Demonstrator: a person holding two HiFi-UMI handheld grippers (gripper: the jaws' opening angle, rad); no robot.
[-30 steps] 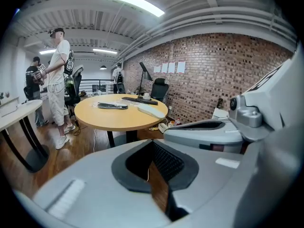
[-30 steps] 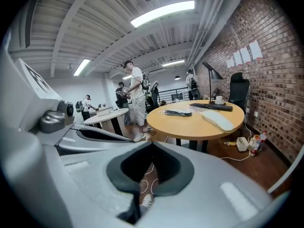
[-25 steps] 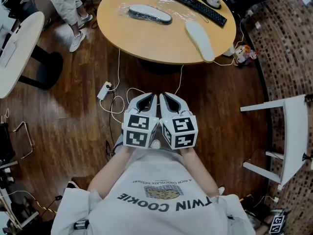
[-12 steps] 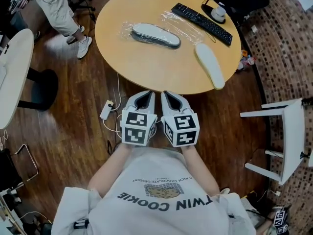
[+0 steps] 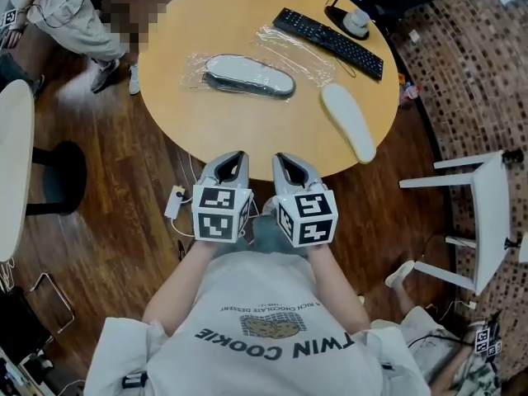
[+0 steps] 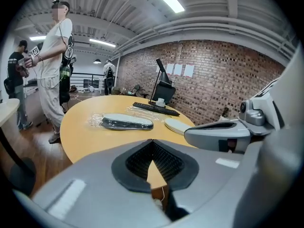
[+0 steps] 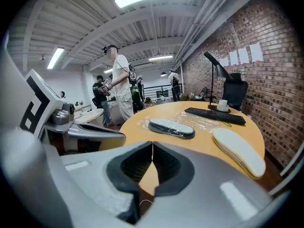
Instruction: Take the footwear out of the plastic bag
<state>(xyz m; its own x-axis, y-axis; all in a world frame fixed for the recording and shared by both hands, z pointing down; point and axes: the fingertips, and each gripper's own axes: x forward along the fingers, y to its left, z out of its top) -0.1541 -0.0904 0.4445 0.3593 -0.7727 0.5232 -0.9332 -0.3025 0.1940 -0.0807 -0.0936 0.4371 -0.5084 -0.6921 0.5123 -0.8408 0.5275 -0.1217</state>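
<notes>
A round, pale wooden table (image 5: 247, 130) is standing on a dark plank floor (image 5: 124, 221), and a white slatted chair (image 5: 487, 221) is standing well apart from it at the right. A long black computer keyboard (image 5: 328, 31) is lying on the far side of the table. Near the table's middle, a flat grey-and-white piece of footwear (image 5: 247, 74) is lying inside a crumpled clear plastic bag (image 5: 301, 48). The bag is spreading out past it toward the keyboard. A second flat white piece of footwear (image 5: 348, 122) is lying bare near the table's right edge, apart from the bag.

The person is holding both tools side by side at the near edge of the table, well short of the bag. The grey left gripper (image 5: 233, 155) is sitting with its jaws pressed together at the tips and nothing between them. The grey right gripper (image 5: 285, 157) is likewise fully closed and empty. In both gripper views the bagged footwear is lying straight ahead of the jaws.
</notes>
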